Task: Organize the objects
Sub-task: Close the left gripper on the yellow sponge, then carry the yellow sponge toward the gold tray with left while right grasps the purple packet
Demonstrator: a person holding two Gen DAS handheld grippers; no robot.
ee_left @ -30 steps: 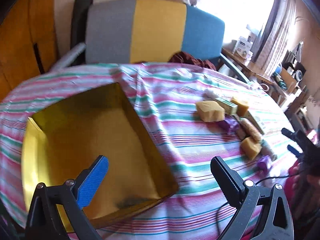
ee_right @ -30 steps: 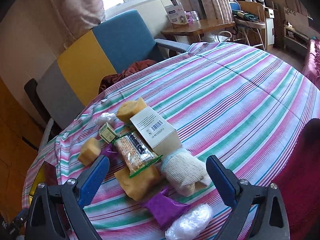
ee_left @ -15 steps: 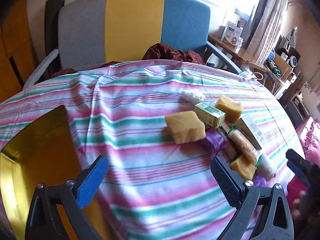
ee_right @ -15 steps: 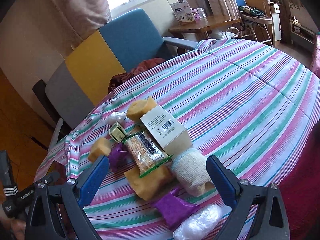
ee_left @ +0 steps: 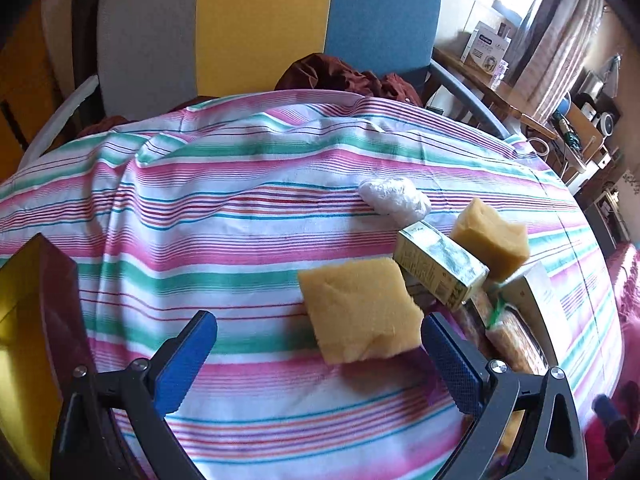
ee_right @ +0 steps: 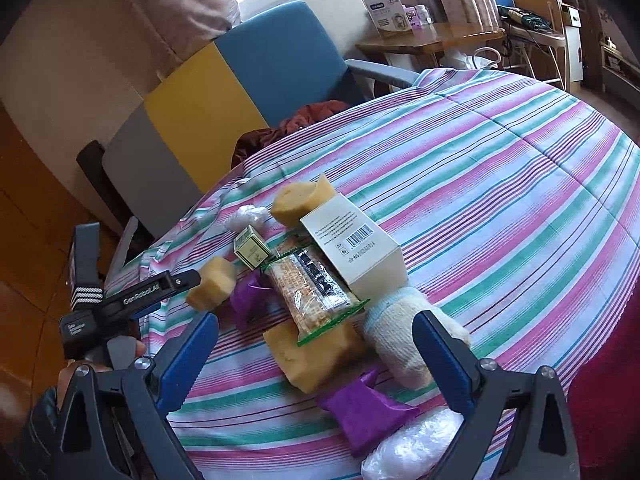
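My left gripper (ee_left: pixel 320 350) is open, just short of a yellow sponge (ee_left: pixel 358 310) on the striped tablecloth; that sponge (ee_right: pixel 212 282) and the left gripper (ee_right: pixel 176 280) also show in the right wrist view. Behind the sponge lie a small green box (ee_left: pixel 440 264), another sponge (ee_left: pixel 490 236) and a plastic-wrapped ball (ee_left: pixel 394 196). My right gripper (ee_right: pixel 316 364) is open above a pile: cracker packet (ee_right: pixel 308 288), white box (ee_right: pixel 354 244), sponge (ee_right: pixel 316 354), rolled sock (ee_right: pixel 400 332), purple pouch (ee_right: pixel 368 412).
A yellow open box (ee_left: pixel 24 336) sits at the table's left edge. A grey, yellow and blue chair (ee_left: pixel 248 24) stands behind the table with dark red cloth (ee_left: pixel 344 76) on it. A wooden side table (ee_right: pixel 432 38) stands at the back right.
My left gripper has swung right, away from the yellow box, and closed in on the yellow sponge. My right gripper has barely moved.
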